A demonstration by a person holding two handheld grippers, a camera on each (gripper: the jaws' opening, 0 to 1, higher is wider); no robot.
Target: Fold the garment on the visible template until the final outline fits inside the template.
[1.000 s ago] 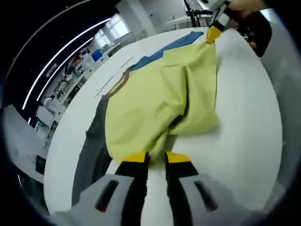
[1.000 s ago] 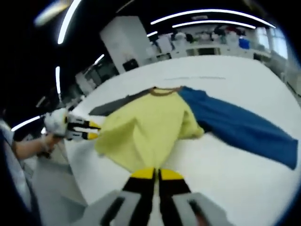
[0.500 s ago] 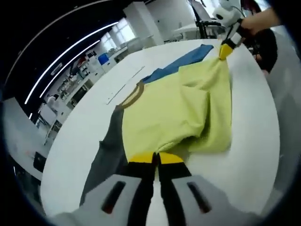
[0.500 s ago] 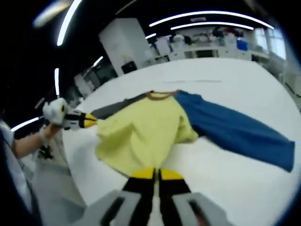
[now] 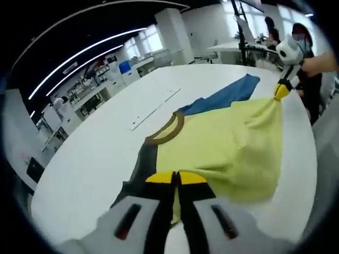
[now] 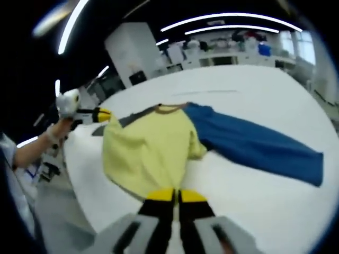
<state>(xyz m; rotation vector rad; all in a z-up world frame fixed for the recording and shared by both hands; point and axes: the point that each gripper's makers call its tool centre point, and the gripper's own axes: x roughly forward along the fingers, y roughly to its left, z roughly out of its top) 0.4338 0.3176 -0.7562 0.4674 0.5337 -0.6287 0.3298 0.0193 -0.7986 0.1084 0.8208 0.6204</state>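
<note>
Two claws, left claw (image 5: 176, 178) and right claw (image 6: 175, 196), clamp the yellow cotton long-sleeved shirt (image 5: 228, 148); we should keep its hem taut above the white tabletop (image 5: 95, 159).

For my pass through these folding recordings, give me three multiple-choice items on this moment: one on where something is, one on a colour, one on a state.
1. Where does the blue sleeve lie in the right gripper view?
A. Spread on the white table, to the right of the yellow body
B. Tucked under the grey sleeve
C. Hanging off the table edge

2. What colour is the collar of the garment?
A. Red
B. Brown
C. White

3. What are the left tongs and right tongs doing?
A. Both open above the cloth
B. One open, one shut
C. Both shut on the yellow cloth

Answers: 1 A, the sleeve lies flat on the table, stretching right from the body. 2 B, a brown band rims the neck. 3 C, each pair of tips is closed on the yellow fabric.
</note>
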